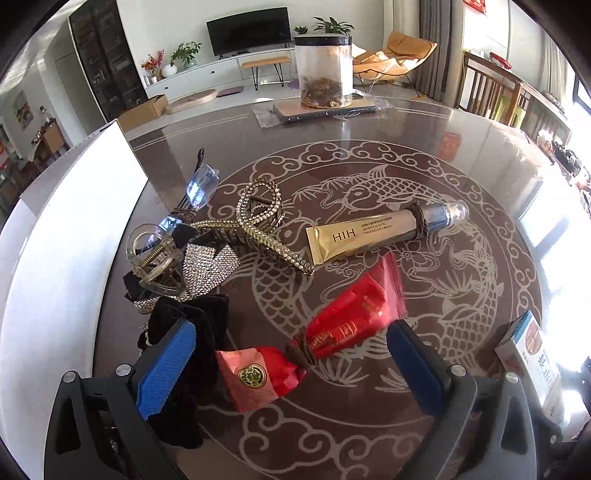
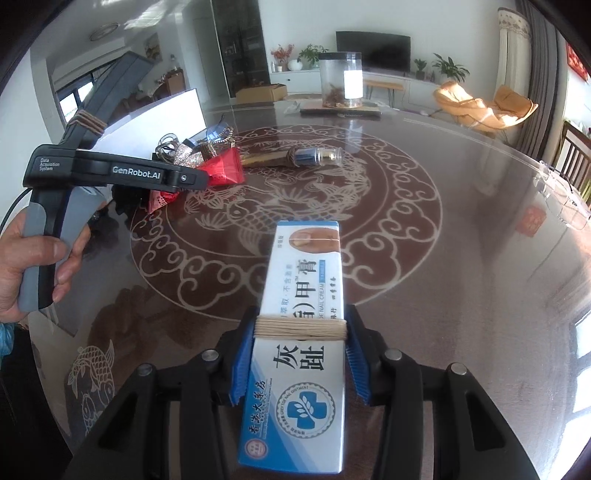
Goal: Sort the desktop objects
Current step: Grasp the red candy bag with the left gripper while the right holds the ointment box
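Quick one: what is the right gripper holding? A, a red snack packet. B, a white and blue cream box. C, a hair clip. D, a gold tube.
B: the right gripper has its blue pads pressed against both sides of the cream box.

Round glass-topped table point(image 1: 369, 136), fish and cloud pattern. Landmark: clear cylindrical jar point(image 1: 324, 70) at its far edge, on a flat board point(image 1: 295, 109). Behind jar: television point(image 1: 248, 31), potted plants point(image 1: 332, 25). Right of jar: orange lounge chair point(image 1: 399, 55).

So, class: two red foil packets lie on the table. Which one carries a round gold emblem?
The smaller red packet, between the left gripper's fingers. The larger red packet beyond it shows only gold lettering.
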Demonstrator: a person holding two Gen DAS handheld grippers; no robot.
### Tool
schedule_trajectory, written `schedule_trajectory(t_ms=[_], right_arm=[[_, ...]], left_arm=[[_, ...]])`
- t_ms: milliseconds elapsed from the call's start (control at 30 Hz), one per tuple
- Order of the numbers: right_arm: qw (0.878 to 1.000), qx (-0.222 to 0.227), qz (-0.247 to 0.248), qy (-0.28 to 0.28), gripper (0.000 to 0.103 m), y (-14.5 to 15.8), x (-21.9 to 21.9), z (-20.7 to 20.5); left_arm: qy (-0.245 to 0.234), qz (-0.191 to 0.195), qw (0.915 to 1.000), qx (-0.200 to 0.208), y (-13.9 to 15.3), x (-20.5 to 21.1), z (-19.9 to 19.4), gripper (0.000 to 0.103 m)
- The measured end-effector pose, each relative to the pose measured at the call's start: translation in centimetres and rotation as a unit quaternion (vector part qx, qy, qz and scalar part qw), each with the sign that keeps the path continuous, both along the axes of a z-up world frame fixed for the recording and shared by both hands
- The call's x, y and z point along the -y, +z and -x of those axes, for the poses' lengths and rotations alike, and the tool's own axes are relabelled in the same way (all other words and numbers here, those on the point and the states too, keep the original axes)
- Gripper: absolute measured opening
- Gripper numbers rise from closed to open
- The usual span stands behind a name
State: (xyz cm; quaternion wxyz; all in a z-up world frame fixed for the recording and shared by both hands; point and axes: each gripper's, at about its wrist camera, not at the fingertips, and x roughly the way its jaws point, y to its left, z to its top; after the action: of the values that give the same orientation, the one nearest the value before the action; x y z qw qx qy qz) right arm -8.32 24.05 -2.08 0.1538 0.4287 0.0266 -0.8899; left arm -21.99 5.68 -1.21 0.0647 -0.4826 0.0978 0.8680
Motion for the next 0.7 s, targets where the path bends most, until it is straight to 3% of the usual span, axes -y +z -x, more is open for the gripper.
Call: schedule_trajectory(t_ms=[133,200,267,467,700], right_arm=[[1.0,-0.001,-0.005,0.0,0.046,0.0,0.3,-0.1],[1.0,-0.001,-0.001,0.0,0.046,0.0,0.1,-0.1],[1.0,0.0,0.005,0.0,0.046,0.0,-0.1,-0.1],[1.0,0.001,0.008,0.0,0.046,0.0,-0.1,-0.1],[1.0,0.001,0.006,0.0,0.046,0.0,-0.1,-0.1]], left_arm=[[-0.039,0.009,0.9989,0.025,-1.4,-1.7,0.3,0.103],[-0.06,-0.012,0.9975,0.036,-1.4,-2.1,-0.1,0.103],[-0.077,-0.038,0.9947,0.055,-1.6,-2.3,-0.6,0.103],[-0.169,-0.031,0.9821,0.077,-1.6,-3.8,-4.8,0.103],[-0.158,-0.026,0.9839,0.079,-1.6,-4.0,-3.4,0.103]])
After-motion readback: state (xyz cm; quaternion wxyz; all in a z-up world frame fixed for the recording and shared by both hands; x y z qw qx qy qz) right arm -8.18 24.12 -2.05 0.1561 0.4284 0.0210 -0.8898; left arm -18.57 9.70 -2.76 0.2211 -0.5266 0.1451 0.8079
